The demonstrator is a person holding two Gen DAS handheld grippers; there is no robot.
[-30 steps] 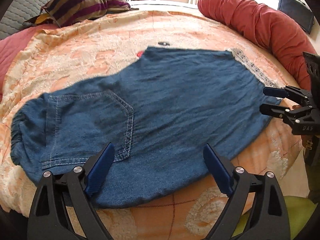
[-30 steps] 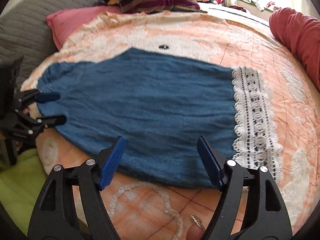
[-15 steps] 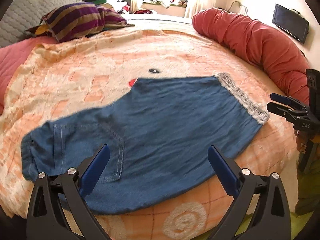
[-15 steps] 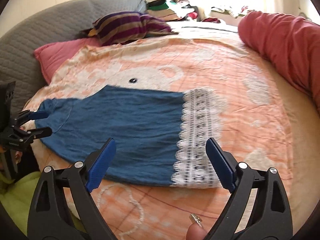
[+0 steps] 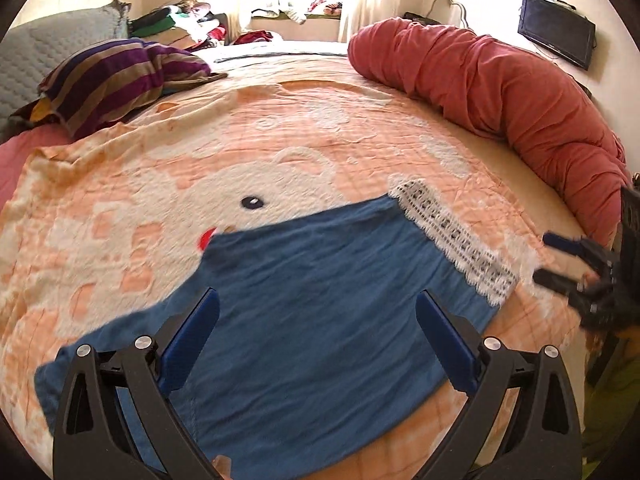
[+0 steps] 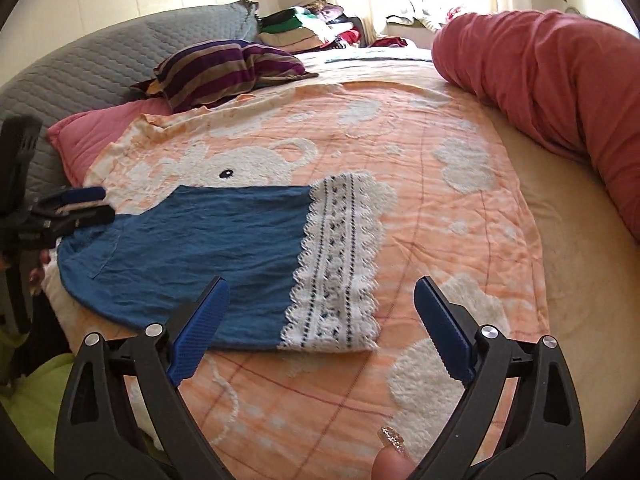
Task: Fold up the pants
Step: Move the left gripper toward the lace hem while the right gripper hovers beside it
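Blue denim pants (image 5: 320,300) with a white lace hem (image 5: 452,240) lie flat on the orange bedspread (image 5: 280,152). In the right wrist view the pants (image 6: 200,252) lie left of centre, with the lace hem (image 6: 340,264) at their right end. My left gripper (image 5: 316,344) is open and empty, raised above the near edge of the pants. My right gripper (image 6: 320,320) is open and empty, above the hem end. Each gripper shows in the other's view: the right gripper (image 5: 560,260) at the far right, the left gripper (image 6: 80,208) at the far left.
A long red bolster (image 5: 500,92) runs along the right side of the bed. A striped pillow (image 5: 116,76) and a grey quilted cushion (image 6: 100,76) lie at the back left. A pink pillow (image 6: 100,128) sits beside them. Clothes are piled under the window (image 6: 312,28).
Both grippers have pulled back and up from the pants, so the garment looks smaller and more of the bed shows. Both stay open and empty.
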